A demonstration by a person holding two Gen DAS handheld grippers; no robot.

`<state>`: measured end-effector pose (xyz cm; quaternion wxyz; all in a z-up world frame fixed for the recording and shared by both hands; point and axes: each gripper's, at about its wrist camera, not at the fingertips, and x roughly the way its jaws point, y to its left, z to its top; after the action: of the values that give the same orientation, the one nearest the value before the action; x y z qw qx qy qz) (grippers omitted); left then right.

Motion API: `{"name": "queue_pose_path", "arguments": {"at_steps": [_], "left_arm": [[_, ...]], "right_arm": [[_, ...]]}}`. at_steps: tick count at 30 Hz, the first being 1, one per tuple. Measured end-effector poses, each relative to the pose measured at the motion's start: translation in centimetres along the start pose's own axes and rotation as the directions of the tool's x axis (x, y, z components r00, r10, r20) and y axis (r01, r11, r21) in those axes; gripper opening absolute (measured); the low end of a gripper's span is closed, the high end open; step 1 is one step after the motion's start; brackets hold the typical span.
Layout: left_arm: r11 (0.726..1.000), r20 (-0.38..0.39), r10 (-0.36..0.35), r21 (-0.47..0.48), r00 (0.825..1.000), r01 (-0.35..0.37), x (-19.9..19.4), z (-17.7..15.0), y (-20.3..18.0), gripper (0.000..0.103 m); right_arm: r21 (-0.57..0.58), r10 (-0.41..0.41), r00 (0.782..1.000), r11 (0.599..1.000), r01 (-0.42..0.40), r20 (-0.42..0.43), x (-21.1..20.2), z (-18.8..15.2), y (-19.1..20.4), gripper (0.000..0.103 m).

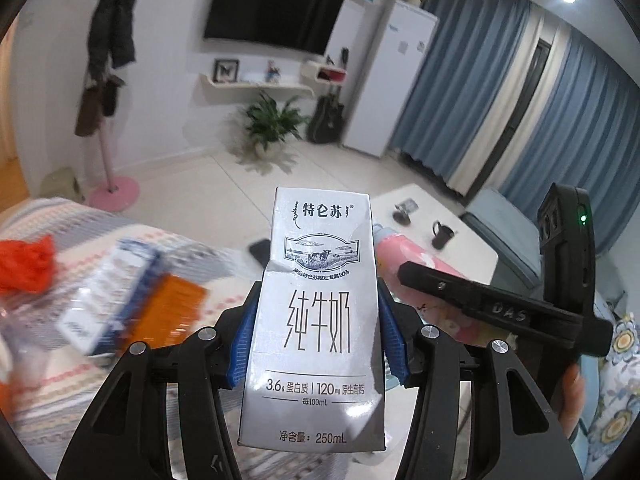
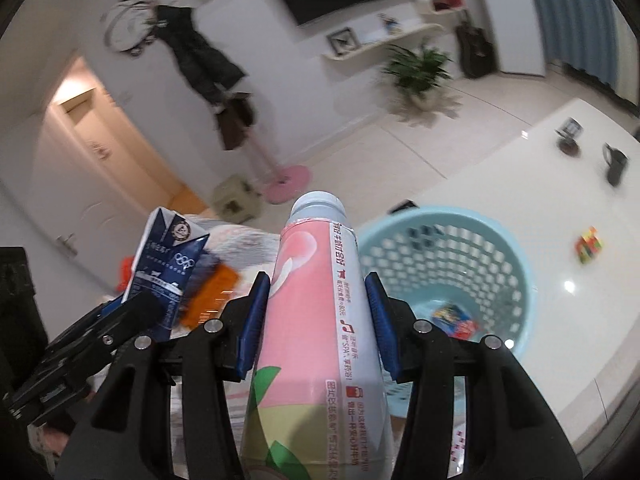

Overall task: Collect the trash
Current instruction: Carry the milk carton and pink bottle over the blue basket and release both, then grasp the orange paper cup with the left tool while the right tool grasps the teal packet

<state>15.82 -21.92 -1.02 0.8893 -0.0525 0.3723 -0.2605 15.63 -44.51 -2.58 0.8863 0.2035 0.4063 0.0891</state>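
My left gripper (image 1: 316, 320) is shut on a white and silver milk carton (image 1: 316, 304) and holds it upright in the air. My right gripper (image 2: 316, 320) is shut on a pink bottle (image 2: 316, 304) with a pale cap. The bottle also shows in the left wrist view (image 1: 404, 252), to the right behind the carton. The carton shows in the right wrist view (image 2: 168, 264) from its dark blue side, at the left. A light blue perforated basket (image 2: 500, 248) stands on the white table (image 2: 560, 360), just right of the bottle, with colourful wrappers (image 2: 454, 316) in its bottom.
A patterned cloth surface (image 1: 52, 360) at the left holds a blue and white carton (image 1: 108, 292), an orange pack (image 1: 168, 304) and a red bag (image 1: 28, 264). Two dark cups (image 2: 612, 164) and a small coloured cube (image 2: 588, 244) are on the table. A phone (image 1: 260, 250) lies beyond.
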Motion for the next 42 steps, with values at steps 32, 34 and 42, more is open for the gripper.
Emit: {"name": "queue_pose_path", "arguments": {"at_steps": [32,34,42], "left_arm": [[0.998,-0.173,0.006,-0.054,0.985,-0.015,7.0,-4.2,0.2,0.064],[0.998,-0.153,0.011,-0.065,0.988,-0.021,5.7,-4.5,0.8,0.064],[0.99,-0.027,0.07,-0.123,0.997,-0.072,-1.7,-5.3,4.3,0.064]], "right_arm": [[0.176,-0.087,0.988,0.978,0.109,-0.131,5.4,-4.4,-8.3,0.047],[0.151,-0.093,0.988,0.982,0.112,-0.124,5.1,-4.5,-7.2,0.047],[-0.052,-0.064,0.997,0.997,0.062,-0.04,2.7,-4.5,1.4,0.055]]}}
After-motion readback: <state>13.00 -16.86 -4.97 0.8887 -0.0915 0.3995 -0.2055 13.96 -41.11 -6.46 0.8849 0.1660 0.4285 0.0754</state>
